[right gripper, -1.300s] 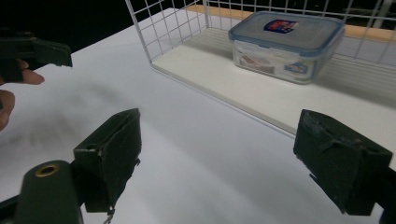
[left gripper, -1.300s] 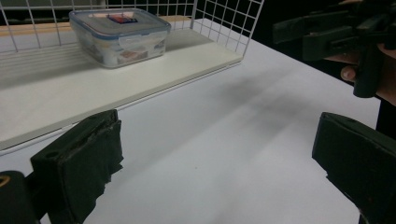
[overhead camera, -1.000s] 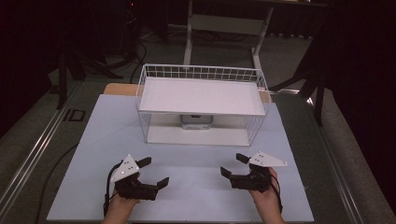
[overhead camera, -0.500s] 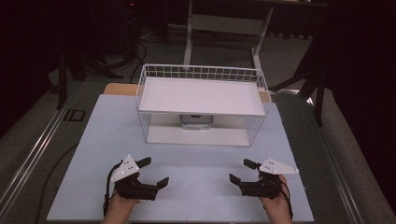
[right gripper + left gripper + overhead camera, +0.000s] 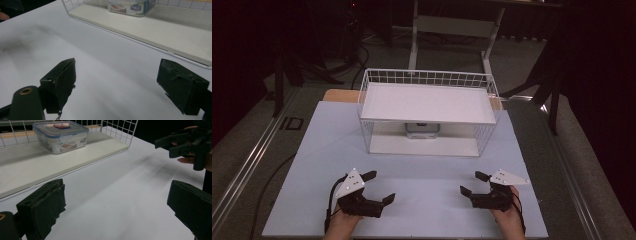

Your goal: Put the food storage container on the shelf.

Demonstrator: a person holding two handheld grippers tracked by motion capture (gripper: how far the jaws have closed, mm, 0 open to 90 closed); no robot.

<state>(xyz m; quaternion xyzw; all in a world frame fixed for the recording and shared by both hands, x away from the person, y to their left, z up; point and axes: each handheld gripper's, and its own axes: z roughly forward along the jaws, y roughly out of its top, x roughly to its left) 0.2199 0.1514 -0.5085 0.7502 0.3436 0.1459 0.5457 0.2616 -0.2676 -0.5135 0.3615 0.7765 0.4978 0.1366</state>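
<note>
Well beyond both tongs [image 5: 379, 187], container [image 5: 422, 129].

White counter [image 5: 312, 165], bare in front. Wooden board [image 5: 339, 95] peeks out at counter's far left edge, behind basket. Dark floor beyond, black cables [image 5: 354, 55] trailing on it, white desk frame legs [image 5: 413, 45] at back. Metal rail [image 5: 247, 165] along left side, "ID" mark [image 5: 291, 123] beside it.

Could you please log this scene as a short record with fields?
surface: white table
rack: white wire shelf rack at the far middle of the table
container: clear lidded food box on the rack's lower shelf
left claw: open, holds nothing, near edge
right claw: open, holds nothing, near edge
</note>
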